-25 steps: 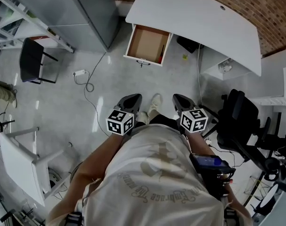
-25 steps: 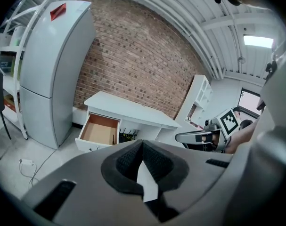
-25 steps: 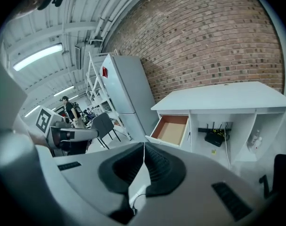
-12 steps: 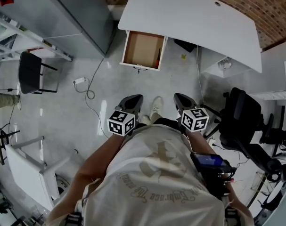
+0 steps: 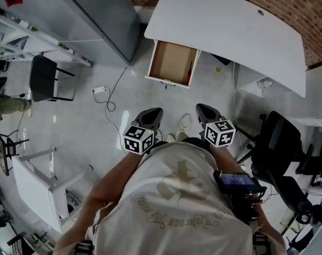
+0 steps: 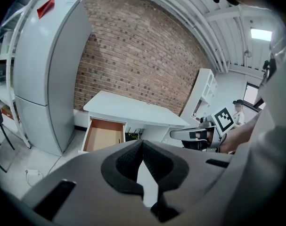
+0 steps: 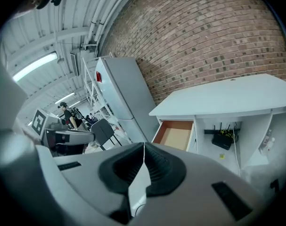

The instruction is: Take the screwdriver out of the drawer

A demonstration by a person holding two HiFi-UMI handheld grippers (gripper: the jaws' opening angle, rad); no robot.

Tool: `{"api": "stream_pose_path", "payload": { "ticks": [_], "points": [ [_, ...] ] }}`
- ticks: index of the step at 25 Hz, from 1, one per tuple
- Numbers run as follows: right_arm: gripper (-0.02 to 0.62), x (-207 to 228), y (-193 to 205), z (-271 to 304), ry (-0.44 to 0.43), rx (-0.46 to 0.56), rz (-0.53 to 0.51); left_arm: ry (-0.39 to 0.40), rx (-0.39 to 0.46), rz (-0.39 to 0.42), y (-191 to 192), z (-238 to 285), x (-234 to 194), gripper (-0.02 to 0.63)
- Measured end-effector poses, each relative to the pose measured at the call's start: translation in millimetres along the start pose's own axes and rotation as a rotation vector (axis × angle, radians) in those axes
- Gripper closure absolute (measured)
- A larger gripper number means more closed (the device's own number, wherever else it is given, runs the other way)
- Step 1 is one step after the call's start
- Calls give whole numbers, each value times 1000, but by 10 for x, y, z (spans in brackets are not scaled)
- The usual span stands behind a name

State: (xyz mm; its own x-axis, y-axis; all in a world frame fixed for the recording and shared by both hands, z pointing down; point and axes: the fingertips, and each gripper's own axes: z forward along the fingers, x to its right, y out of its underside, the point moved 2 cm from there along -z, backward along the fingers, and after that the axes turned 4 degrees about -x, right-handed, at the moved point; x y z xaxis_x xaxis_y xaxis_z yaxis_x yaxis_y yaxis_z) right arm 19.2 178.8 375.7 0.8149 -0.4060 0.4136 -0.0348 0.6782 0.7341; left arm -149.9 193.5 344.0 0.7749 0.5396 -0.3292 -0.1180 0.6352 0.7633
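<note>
So the screwdriver [image 5: 190, 68] is sitting in the open drawer [image 5: 171, 62], and as far as I can make out it's the thin dark thing lying along the drawer's right-hand wall. It's too small from here to tell handle from shaft. My guess is it's light and rigid, with a slick metal shaft and a fatter handle, so the handle is the place to pinch. Being tucked against the wall, it may need nudging inward so fingers fit on both sides.

Both grippers are well short of the drawer, held in front of the person's chest. The left gripper [image 6: 142, 142] has its fingers pressed together with nothing between them, and the right gripper [image 7: 143, 145] is the same.

The drawer hangs under the white bench [image 5: 229, 31], whose top overhangs the back of it. Left of the drawer is a tall grey fridge [image 5: 97, 20]. A cable [image 5: 110, 102] snakes over the floor between drawer and person, and that's a trip hazard if you ask me. An office chair [image 5: 280, 142] sits off to the drawer's right and a black chair [image 5: 44, 78] far to its left. Otherwise the approach looks open.
</note>
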Motion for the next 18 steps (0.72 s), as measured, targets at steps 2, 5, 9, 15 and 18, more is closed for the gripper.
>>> {"api": "stream_pose_path", "payload": {
  "ticks": [2, 5, 9, 15, 18],
  "points": [
    [572, 25, -57, 76, -13, -4, -8, -9, -3, -3, -40, 47, -49, 587],
    [572, 115, -146, 158, -27, -4, -8, -14, 0, 3, -150, 158, -85, 587],
    [572, 204, -270, 244, -55, -5, -24, -18, 3, 11, -297, 296, -114, 586],
    [572, 307, -440, 347, -88, 4, -36, -46, -2, 15, -444, 415, -187, 588],
    [572, 398, -553, 371, -94, 13, -40, -62, 4, 17, -565, 465, -219, 587]
  ]
}}
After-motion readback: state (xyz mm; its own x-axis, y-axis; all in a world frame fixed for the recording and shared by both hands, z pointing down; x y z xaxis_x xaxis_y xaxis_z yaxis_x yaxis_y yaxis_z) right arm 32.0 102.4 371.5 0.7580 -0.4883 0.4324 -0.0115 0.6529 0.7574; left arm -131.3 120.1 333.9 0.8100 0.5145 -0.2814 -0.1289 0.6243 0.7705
